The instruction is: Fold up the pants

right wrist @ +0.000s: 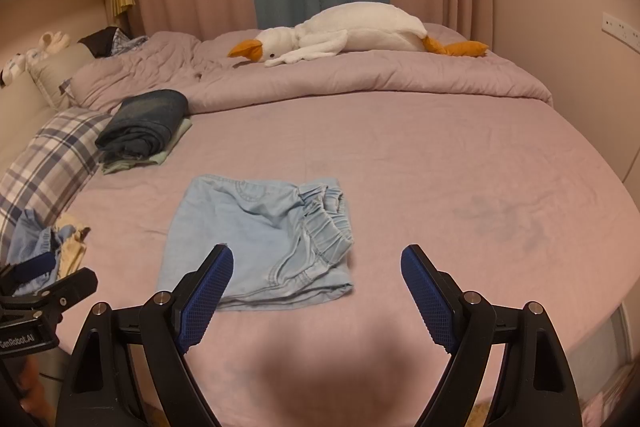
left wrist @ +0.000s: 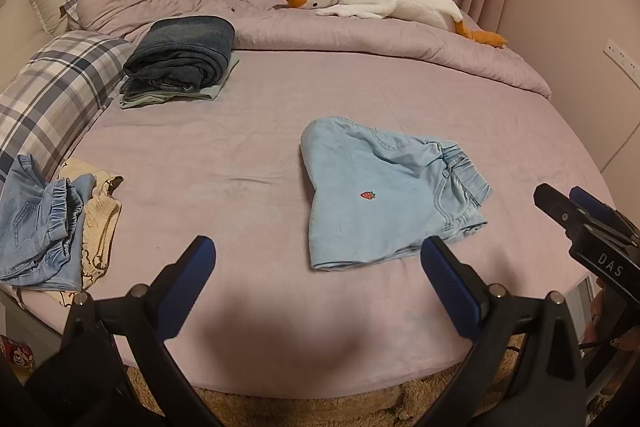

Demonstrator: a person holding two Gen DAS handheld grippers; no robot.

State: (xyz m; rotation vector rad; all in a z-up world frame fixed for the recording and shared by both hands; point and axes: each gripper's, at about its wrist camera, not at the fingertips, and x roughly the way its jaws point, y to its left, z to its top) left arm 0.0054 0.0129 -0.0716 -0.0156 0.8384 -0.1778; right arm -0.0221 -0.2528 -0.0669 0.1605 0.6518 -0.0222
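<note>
A pair of light blue denim shorts [left wrist: 384, 187] [right wrist: 260, 239] lies folded on the pink bed sheet, elastic waistband to the right, a small strawberry patch on the fabric. My left gripper [left wrist: 318, 251] hovers open just in front of the shorts, nothing between its blue pads. My right gripper [right wrist: 318, 259] is also open and empty, its left finger over the shorts' near edge. Each gripper shows at the edge of the other's view: the right gripper [left wrist: 560, 203], the left gripper [right wrist: 60, 271].
A stack of folded dark jeans and green cloth [left wrist: 180, 63] [right wrist: 144, 127] sits back left by a plaid pillow [left wrist: 56, 95]. Crumpled denim and cream garments [left wrist: 52, 227] lie at the left edge. A plush goose [left wrist: 380, 3] rests on the rolled quilt [left wrist: 360, 39].
</note>
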